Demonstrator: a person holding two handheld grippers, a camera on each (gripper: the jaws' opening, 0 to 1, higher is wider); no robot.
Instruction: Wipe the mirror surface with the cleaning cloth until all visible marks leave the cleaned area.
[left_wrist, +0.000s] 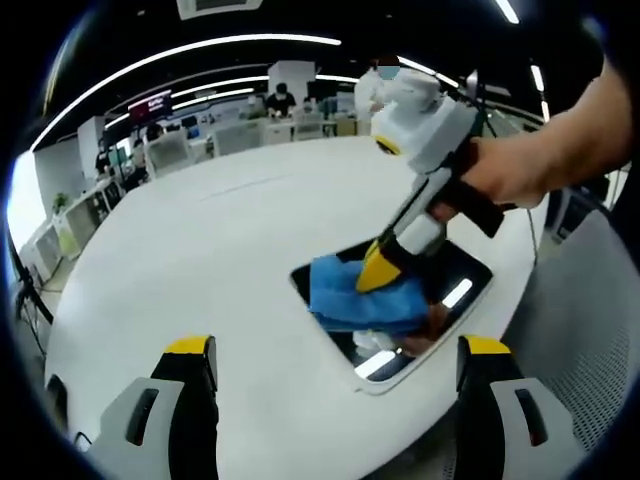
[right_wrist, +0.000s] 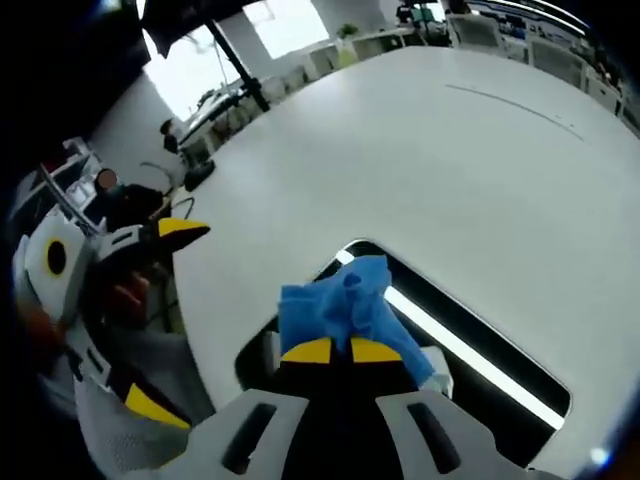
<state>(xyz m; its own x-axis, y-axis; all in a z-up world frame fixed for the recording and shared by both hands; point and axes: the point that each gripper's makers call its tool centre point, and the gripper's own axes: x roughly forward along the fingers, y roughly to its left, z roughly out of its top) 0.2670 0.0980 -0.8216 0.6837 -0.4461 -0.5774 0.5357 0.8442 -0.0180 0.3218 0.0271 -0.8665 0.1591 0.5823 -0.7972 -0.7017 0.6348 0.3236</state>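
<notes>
Right hand-held gripper (right_wrist: 333, 351) clamped on blue cloth (left_wrist: 365, 298), pressing it onto mirror (left_wrist: 470, 272), partly hidden beneath. Left hand-held gripper (left_wrist: 337, 362) wide open, empty, near mirror on white surface (left_wrist: 220, 240).

My left gripper (left_wrist: 335, 365) hangs open above bare white table (left_wrist: 200, 250), with free room ahead and to its left. To its right the way is taken: my right gripper (right_wrist: 335, 350), clamped on the blue cloth (right_wrist: 345, 305), presses onto the mirror (right_wrist: 480, 350), hand (left_wrist: 520, 165) slanting above it. Past the mirror the table (right_wrist: 450, 150) lies open to its far edge.
</notes>
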